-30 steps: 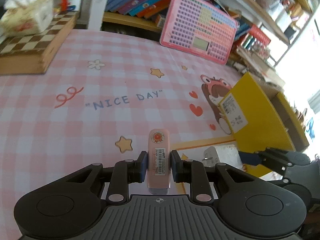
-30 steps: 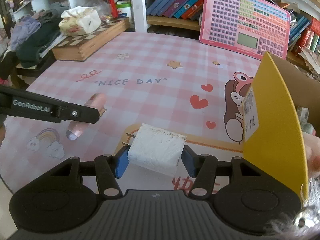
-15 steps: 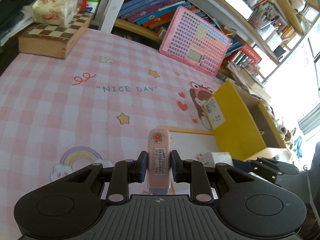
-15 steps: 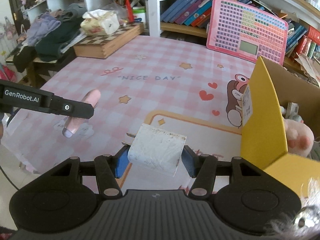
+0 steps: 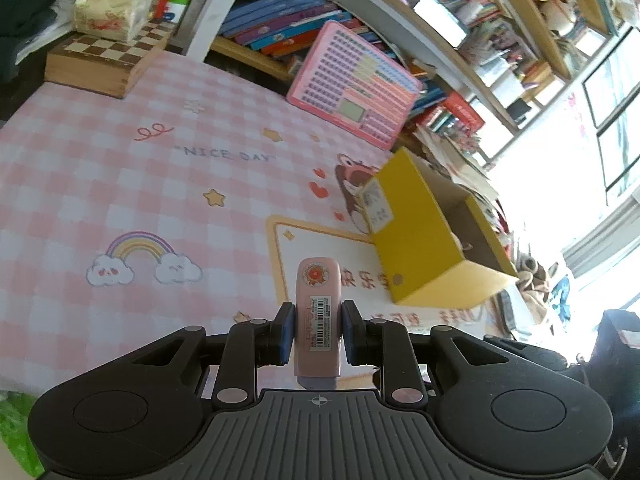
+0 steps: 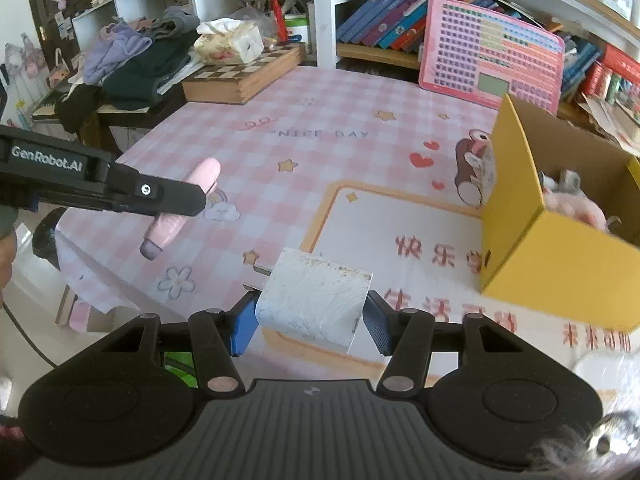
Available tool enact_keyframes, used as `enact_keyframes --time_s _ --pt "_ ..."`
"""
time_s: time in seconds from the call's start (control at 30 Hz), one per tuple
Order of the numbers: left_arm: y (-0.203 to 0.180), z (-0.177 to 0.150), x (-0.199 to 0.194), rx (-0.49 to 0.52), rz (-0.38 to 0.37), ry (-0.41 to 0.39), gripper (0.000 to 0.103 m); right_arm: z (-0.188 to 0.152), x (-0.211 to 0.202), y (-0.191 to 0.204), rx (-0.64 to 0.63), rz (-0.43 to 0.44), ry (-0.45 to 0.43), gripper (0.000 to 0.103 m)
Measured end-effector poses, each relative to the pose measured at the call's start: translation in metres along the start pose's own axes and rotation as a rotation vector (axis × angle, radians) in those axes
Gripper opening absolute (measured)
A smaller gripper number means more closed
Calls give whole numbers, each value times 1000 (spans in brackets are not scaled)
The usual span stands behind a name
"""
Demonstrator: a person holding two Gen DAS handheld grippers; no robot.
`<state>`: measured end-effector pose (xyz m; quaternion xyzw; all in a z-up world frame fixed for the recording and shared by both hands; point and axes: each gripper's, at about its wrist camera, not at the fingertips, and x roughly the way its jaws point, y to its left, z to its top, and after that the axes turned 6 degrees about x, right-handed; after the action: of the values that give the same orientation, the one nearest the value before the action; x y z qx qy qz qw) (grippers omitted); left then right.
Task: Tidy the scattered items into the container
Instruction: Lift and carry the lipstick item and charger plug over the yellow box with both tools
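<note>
My left gripper (image 5: pixel 317 330) is shut on a slim pink case (image 5: pixel 318 312) with a barcode label and a red seal sticker, held above the tablecloth. In the right wrist view that pink case (image 6: pixel 182 204) hangs at the left behind the left gripper's black finger (image 6: pixel 120 188). My right gripper (image 6: pixel 312 320) is shut on a scuffed white plug adapter (image 6: pixel 314 304), its metal prongs pointing left. The open yellow cardboard box (image 5: pixel 420 236) stands on the table to the right, and the same yellow box (image 6: pixel 532 236) holds a pink plush toy and small items.
A pink checked "NICE DAY" tablecloth (image 6: pixel 320 152) covers the table. A wooden chessboard box (image 6: pixel 244 74) with a tissue pack (image 6: pixel 230 42) stands at the back left. A pink keyboard toy (image 6: pixel 492 66) leans on the bookshelf. Clothes (image 6: pixel 132 64) are piled at the far left.
Both grippers have risen and drawn back toward the table's near edge with their items still held. The yellow box now lies farther ahead, to the right of both.
</note>
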<state>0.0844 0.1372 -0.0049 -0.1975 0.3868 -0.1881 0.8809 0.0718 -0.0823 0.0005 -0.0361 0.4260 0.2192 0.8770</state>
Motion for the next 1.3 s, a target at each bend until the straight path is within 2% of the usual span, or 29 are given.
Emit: enact_keyframes --time_s 0.47,1.3 --pt "-36 -23 -9 35 -91 28 23 -34 -40 -11 81 -81 -30 54" --pt "-97 -23 41 75 -211 92 23 -59 -70 -80 189 -184 -23 54"
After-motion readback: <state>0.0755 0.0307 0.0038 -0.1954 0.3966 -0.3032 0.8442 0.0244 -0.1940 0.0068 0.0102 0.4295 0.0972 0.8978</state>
